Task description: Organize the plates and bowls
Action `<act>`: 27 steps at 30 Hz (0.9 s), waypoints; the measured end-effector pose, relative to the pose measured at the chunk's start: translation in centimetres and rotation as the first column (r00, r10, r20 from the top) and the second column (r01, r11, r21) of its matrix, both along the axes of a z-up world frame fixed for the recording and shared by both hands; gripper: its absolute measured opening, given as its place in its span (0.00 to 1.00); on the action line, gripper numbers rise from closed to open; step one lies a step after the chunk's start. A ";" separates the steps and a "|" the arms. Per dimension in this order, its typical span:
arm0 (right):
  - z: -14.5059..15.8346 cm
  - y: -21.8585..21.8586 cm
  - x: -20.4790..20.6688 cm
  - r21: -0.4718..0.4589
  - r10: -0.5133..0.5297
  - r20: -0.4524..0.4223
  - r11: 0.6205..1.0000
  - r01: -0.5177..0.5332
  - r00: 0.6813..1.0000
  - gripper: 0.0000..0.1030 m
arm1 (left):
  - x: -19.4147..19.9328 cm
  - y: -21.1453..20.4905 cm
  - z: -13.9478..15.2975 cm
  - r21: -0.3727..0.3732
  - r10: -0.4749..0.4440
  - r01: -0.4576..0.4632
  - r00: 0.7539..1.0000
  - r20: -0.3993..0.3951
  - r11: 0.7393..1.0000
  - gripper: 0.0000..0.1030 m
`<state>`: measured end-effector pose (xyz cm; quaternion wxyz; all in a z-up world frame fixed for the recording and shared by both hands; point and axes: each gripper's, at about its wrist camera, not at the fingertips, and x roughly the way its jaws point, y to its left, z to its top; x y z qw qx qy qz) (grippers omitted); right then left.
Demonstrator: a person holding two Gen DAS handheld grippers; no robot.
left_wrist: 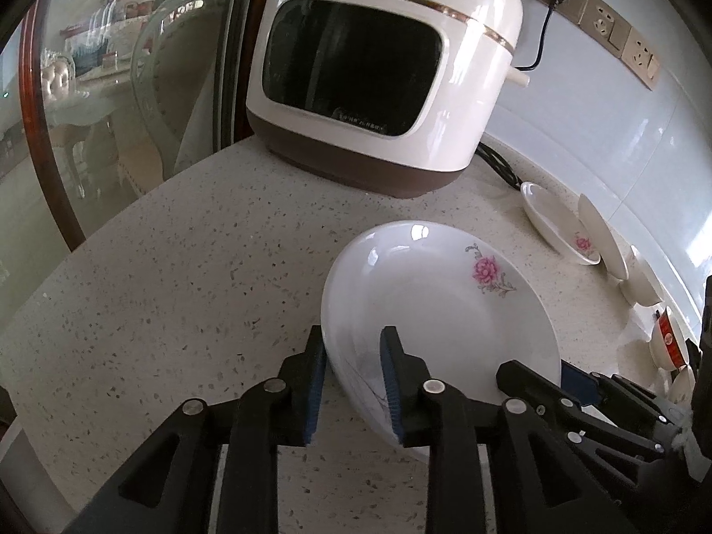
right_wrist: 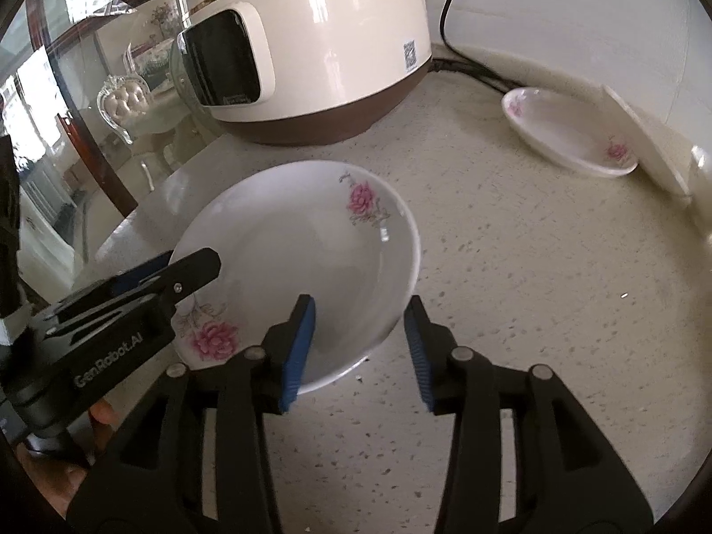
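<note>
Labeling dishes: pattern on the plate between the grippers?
White plate with pink flowers at the rim; right wrist view shows it best.

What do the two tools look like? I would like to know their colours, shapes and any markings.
Both are alike. The left tool and the right tool have matte black angular fingers on linked bars joined by round silver pins. Each finger carries a ribbed blue pad on its inner face. The left tool's body bears the white lettering "GenRobot.AI". No cables or sleeves are visible.

White plate (left_wrist: 427,311) with pink flowers
Speckled beige counter (left_wrist: 187,276); cream cooker (left_wrist: 382,71), brown base, gold band; black grippers, blue pads (right_wrist: 298,347)
</note>
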<state>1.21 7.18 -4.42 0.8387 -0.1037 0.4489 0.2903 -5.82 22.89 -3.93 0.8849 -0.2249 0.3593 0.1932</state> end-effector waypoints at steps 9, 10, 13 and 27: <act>2.6 -1.2 -0.7 -0.016 -0.051 0.125 0.998 0.053 0.991 0.59 | -0.8 0.1 1.0 0.038 0.045 -0.046 0.998 0.040 0.998 0.51; 2.9 -1.3 -0.8 -0.017 -0.055 0.137 0.998 0.058 0.989 0.60 | -0.8 0.1 1.2 0.040 0.045 -0.047 0.998 0.046 0.998 0.51; 3.7 -1.7 -0.9 -0.016 -0.066 0.162 0.997 0.069 0.985 0.63 | -0.8 -0.1 1.8 0.045 0.041 -0.044 0.997 0.063 0.998 0.51; 5.1 -4.2 0.6 -0.007 -0.151 0.218 0.988 0.157 0.964 0.70 | 0.1 -1.8 4.4 0.067 -0.016 0.009 0.994 0.113 0.998 0.52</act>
